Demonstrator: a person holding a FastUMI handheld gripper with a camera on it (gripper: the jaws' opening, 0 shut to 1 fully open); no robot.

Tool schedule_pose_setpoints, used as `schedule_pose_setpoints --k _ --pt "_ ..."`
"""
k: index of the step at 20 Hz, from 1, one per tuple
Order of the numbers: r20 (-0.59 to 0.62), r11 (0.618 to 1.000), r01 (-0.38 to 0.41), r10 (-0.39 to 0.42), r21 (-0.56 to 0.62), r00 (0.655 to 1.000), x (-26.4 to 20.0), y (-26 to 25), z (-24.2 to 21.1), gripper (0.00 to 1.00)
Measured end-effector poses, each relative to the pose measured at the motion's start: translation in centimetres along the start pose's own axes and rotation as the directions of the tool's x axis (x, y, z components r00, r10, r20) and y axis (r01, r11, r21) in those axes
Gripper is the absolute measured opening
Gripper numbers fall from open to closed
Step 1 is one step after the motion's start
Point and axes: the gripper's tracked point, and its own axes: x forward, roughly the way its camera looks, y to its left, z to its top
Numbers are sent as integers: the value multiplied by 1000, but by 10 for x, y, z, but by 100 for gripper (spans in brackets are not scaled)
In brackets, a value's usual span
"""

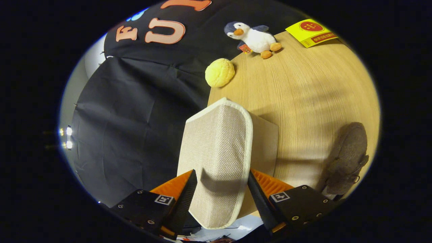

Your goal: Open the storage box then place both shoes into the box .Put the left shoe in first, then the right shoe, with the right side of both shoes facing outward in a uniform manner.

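1. The gripper (pixel 221 189) is sitting with its jaws spread around a beige woven fabric flap (pixel 217 158), which looks like the lid of the storage box. Each finger is right up against a side of the flap, but I honestly can't tell whether they're actually pressing on it or just flanking it.
2. The flap is standing up on edge between the fingers, with pale piping running around its rounded rim. A plainer tan panel (pixel 265 148) is showing just behind it on one side, likely part of the same box.
3. A grey shoe (pixel 347 158) is lying on the wooden surface (pixel 303 87), off to the side of the flap and apart from it. Its far end is getting too dark and squashed to make out details.
4. Beyond the flap, a yellow bumpy bun-shaped toy (pixel 219 72) is resting right at the edge of the surface.
5. Further back, a plush penguin (pixel 253 37) is lying on the surface, with a small orange tag beside it.
6. A yellow packet with a red circle (pixel 311 32) is lying past the penguin, near the far corner.
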Motion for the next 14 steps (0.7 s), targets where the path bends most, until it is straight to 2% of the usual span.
schedule_pose_setpoints --k 4,6,9,14 --pt "34 999 -54 54 -7 998 -28 27 11 75" --pt "72 997 -66 68 -34 995 -40 45 21 65" --pt "116 992 -95 105 -85 988 -47 80 32 40" --pt "139 977 -151 173 -153 975 -42 139 40 31"
